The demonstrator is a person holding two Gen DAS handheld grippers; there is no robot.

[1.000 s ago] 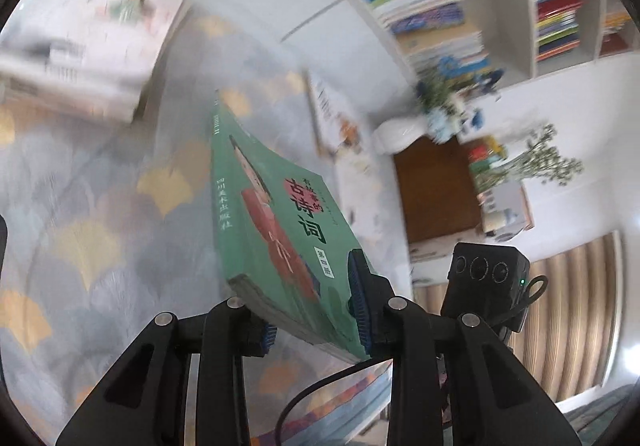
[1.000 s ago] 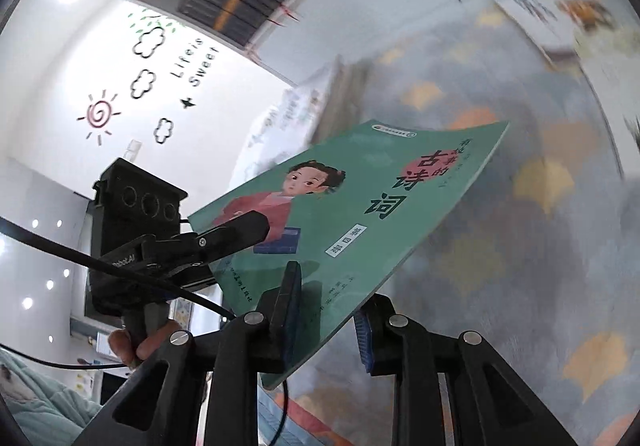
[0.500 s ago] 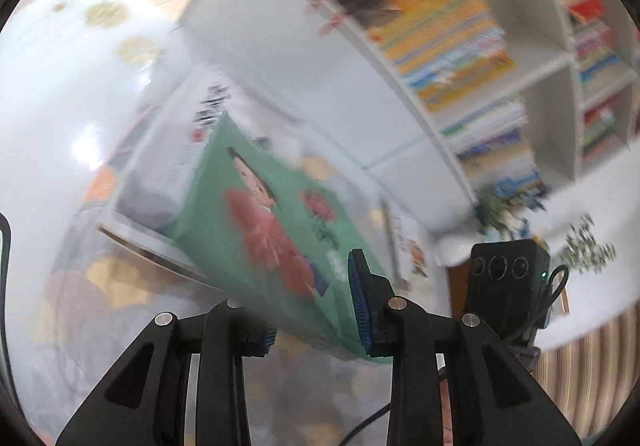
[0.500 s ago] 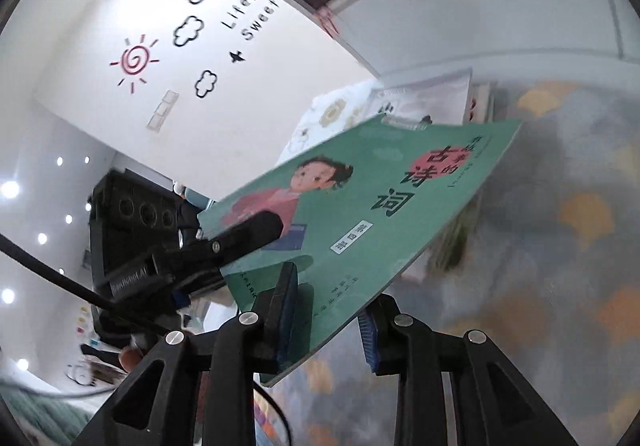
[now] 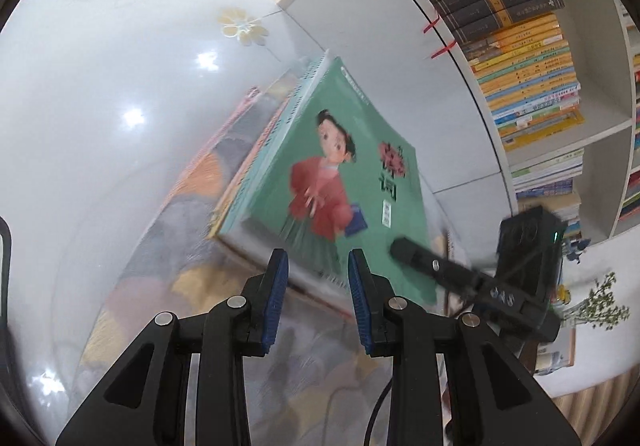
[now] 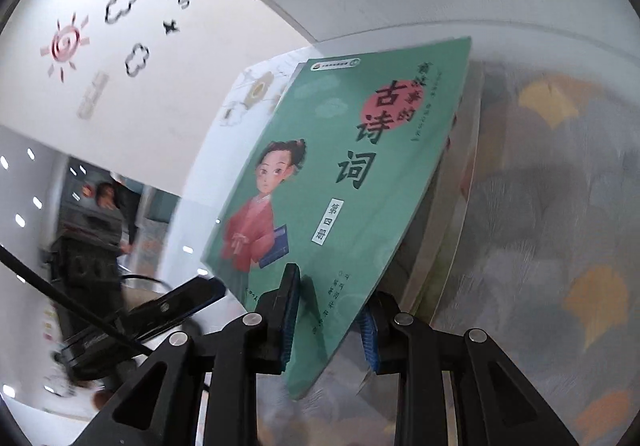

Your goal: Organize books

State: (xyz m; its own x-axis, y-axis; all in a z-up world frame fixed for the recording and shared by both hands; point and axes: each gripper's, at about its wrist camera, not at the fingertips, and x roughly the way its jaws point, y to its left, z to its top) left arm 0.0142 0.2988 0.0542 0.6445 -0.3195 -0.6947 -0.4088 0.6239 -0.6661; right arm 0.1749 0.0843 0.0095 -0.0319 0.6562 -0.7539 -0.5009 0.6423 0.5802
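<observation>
A green book (image 5: 340,173) with a girl in red on its cover is held at its near edge by both grippers. It lies tilted over a stack of books (image 5: 248,149); I cannot tell whether it touches. My left gripper (image 5: 316,278) is shut on the near edge, which passes between its blue pads. My right gripper (image 6: 330,318) is shut on the green book (image 6: 352,185), one pad on the cover and one underneath. A finger of the right gripper (image 5: 424,258) lies on the cover. The stack (image 6: 456,213) shows under the book's right side.
The stack sits on a grey tablecloth with yellow leaf shapes (image 6: 560,205), by a glossy white panel (image 5: 120,85). A white bookshelf (image 5: 532,77) full of books stands behind. A person (image 6: 108,205) stands far off at the left. A plant (image 5: 600,306) is at the right.
Both grippers have carried the green book across the tablecloth and down over the stack by the white panel. Both kept their hold; the book now lies flatter.
</observation>
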